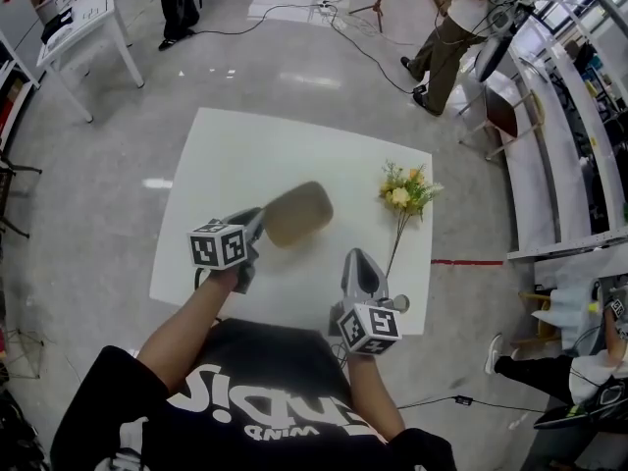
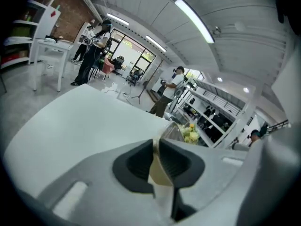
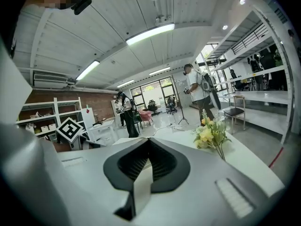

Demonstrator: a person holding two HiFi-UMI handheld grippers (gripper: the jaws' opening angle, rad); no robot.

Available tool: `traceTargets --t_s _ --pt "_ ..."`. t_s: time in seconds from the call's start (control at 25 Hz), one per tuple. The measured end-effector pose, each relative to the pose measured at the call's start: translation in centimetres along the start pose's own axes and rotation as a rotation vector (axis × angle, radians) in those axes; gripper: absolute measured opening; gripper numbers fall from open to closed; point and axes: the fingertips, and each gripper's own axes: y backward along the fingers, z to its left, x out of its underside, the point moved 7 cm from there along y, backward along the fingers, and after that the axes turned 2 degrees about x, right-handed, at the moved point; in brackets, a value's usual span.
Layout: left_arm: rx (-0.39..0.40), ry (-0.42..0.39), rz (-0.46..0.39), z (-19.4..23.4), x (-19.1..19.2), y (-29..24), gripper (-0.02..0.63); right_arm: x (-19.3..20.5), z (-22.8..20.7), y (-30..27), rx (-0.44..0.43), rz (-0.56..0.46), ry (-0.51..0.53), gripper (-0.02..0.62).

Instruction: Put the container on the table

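A tan, rounded container (image 1: 299,212) hangs tilted just over the middle of the white table (image 1: 235,155), blurred in the head view. My left gripper (image 1: 257,222) is shut on its near edge. In the left gripper view the thin beige wall of the container (image 2: 159,166) is pinched between the dark pads (image 2: 136,163) of my left gripper (image 2: 156,142). My right gripper (image 1: 361,258) hovers over the table's near right edge, shut with nothing in it. In the right gripper view, the right gripper (image 3: 149,142) points toward the flowers.
A bunch of yellow flowers (image 1: 405,192) lies on the table's right side, also seen as flowers (image 3: 209,134) and flowers (image 2: 190,133). White shelving (image 1: 564,116) and a chair (image 1: 500,111) stand to the right. A white desk (image 1: 83,23) stands far left. People (image 1: 451,27) stand on the far floor.
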Motion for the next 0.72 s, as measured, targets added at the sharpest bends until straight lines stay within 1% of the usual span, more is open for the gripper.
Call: traceTargets --t_s 0.2,0.4,0.72 --pt "-0.026 0.04 0.04 1.1 1.1 -1.1 0.044 0.2 -0.5 -0.6 0.004 0.02 -0.008 -0.002" --pt "-0.043 0.094 0.062 2.4 1.6 -1.9 0.046 0.2 -0.6 -1.5 0.005 0.032 -0.015 -0.002" --pt "-0.077 0.117 0.102 3.4 2.3 -2.4 0.046 0.4 -0.7 -2.4 0.002 0.05 -0.025 -0.002"
